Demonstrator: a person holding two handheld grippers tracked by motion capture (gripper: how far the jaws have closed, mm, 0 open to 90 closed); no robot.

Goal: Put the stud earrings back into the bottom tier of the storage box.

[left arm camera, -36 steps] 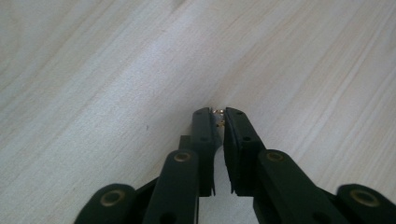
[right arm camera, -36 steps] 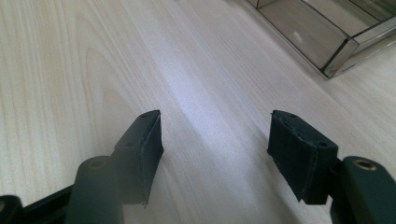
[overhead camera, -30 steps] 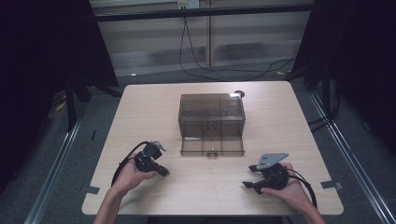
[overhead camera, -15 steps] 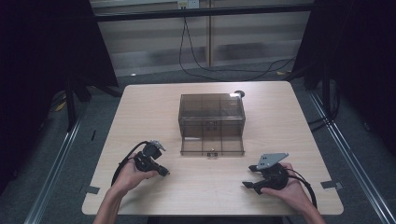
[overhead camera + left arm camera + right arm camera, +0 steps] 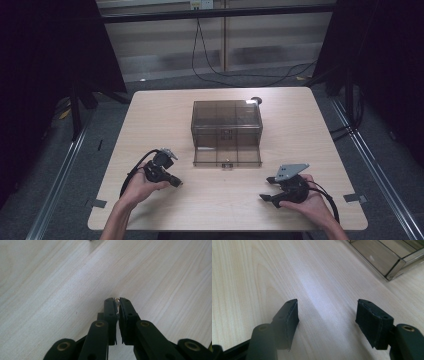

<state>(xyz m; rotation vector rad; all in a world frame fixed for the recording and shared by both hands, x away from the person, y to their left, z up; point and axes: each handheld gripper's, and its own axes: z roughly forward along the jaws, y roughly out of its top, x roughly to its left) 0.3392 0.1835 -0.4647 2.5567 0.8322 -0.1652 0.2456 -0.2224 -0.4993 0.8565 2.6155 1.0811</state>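
A smoky see-through box [image 5: 227, 122] with inner compartments stands mid-table, its flap [image 5: 227, 156] folded down flat on the wood toward me. My left gripper [image 5: 177, 183] rests low at the front left, pointing right; in the left gripper view its jaws [image 5: 117, 300] are pressed together on a tiny shiny bit at the tips, too small to identify. At the front right, my right gripper [image 5: 266, 188] is held open, pointing left. Its pads [image 5: 289, 312] stand wide apart over bare wood [image 5: 327, 312], and a corner of the flap [image 5: 382, 257] lies beyond them.
The light wooden table [image 5: 150, 120] has a small dark object [image 5: 256, 99] at its far edge behind the box. Cables [image 5: 215, 70] lie on the floor beyond. Metal rails [image 5: 65, 180] run along both sides of the table.
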